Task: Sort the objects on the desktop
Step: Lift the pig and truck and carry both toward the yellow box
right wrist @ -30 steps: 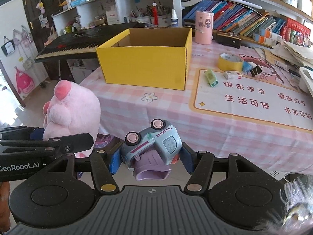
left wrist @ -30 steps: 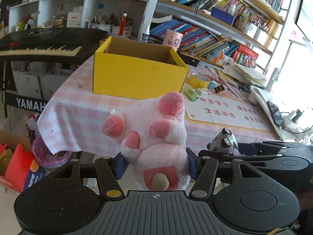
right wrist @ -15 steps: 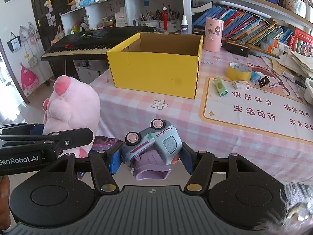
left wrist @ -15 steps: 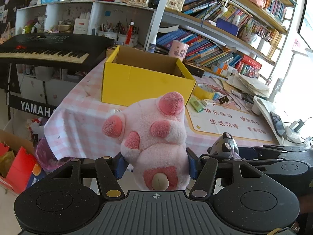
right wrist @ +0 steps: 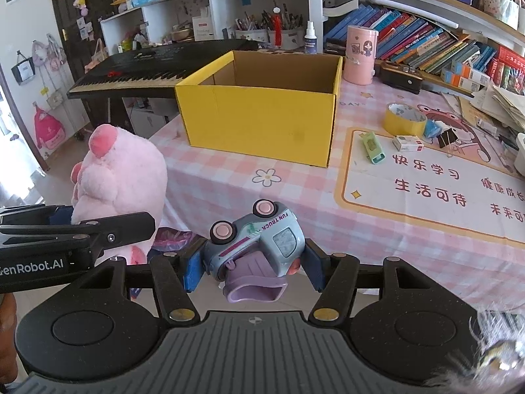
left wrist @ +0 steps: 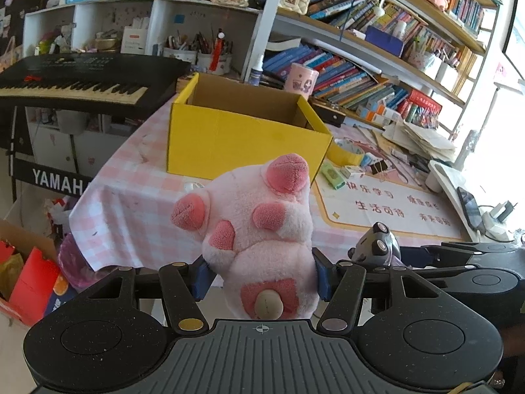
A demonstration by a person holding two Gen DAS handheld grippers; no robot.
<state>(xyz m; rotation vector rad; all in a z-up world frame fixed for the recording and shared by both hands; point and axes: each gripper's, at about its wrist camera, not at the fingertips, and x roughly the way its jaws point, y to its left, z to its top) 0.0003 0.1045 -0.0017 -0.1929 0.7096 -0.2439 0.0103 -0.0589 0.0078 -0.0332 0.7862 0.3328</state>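
The table (right wrist: 229, 170), under a pink checked cloth, carries a yellow box (right wrist: 262, 124) near its far left corner; the box stands open, and what shows of its inside is bare cardboard. Both claws hang off the table's near edge, each clamped on a toy. The left claw (left wrist: 261, 274) has its blue pads pressed into the sides of a pink plush toy (left wrist: 259, 229), which stands up from between the fingers, feet outward. The right claw (right wrist: 254, 262) pinches a small grey-blue toy truck (right wrist: 256, 239), tipped on its side with pink wheels up. On the right half of the table lie a roll of yellow tape (right wrist: 405, 119), a green stapler (right wrist: 373, 147), a small white box (right wrist: 408, 143) and a black binder clip (right wrist: 447, 138). Only the left claw's camera catches the phone (left wrist: 470, 204) at the table's right edge; only the right one shows the flower print (right wrist: 267, 177) on the cloth clearly.
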